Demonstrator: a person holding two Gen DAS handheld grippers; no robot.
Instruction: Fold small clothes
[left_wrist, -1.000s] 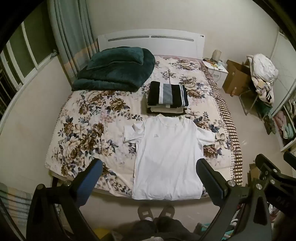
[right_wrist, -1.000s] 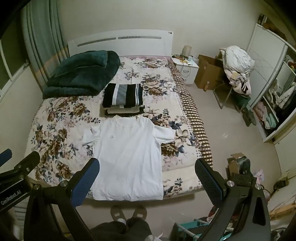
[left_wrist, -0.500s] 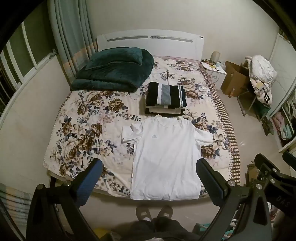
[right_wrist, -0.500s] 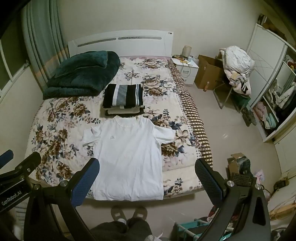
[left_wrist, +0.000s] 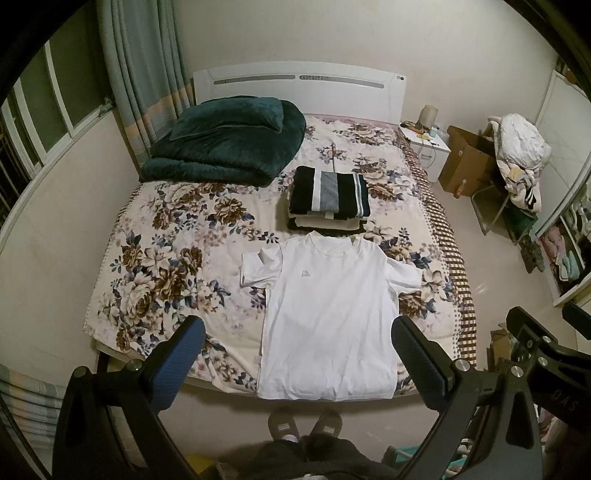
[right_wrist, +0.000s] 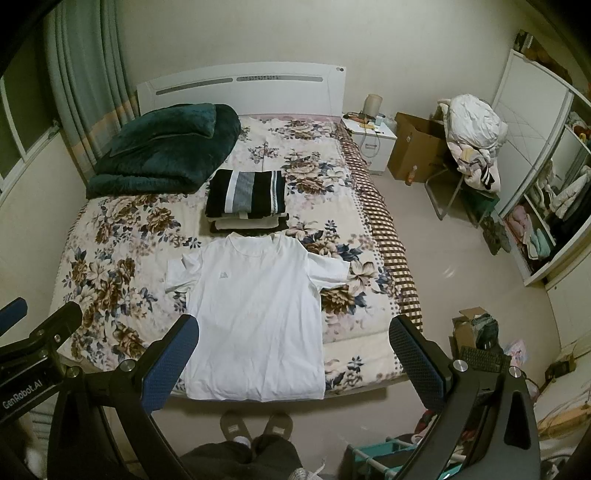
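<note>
A stack of folded clothes (left_wrist: 328, 199) already sits mid-bed, while the white T-shirt (left_wrist: 328, 314) lies flat and unfolded at the bed's (left_wrist: 166, 236) near edge, both the left claw (left_wrist: 299, 347) and right claw (right_wrist: 293, 345) spread apart, empty, held above it.

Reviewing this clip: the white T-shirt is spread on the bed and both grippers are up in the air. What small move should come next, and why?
Probably lower the left gripper to the white T-shirt's left sleeve to start the first fold. The shirt lies flat and unfolded at the bed's foot, that sleeve is slightly rumpled, and both grippers, including the right gripper, hang open above it, holding nothing.
</note>
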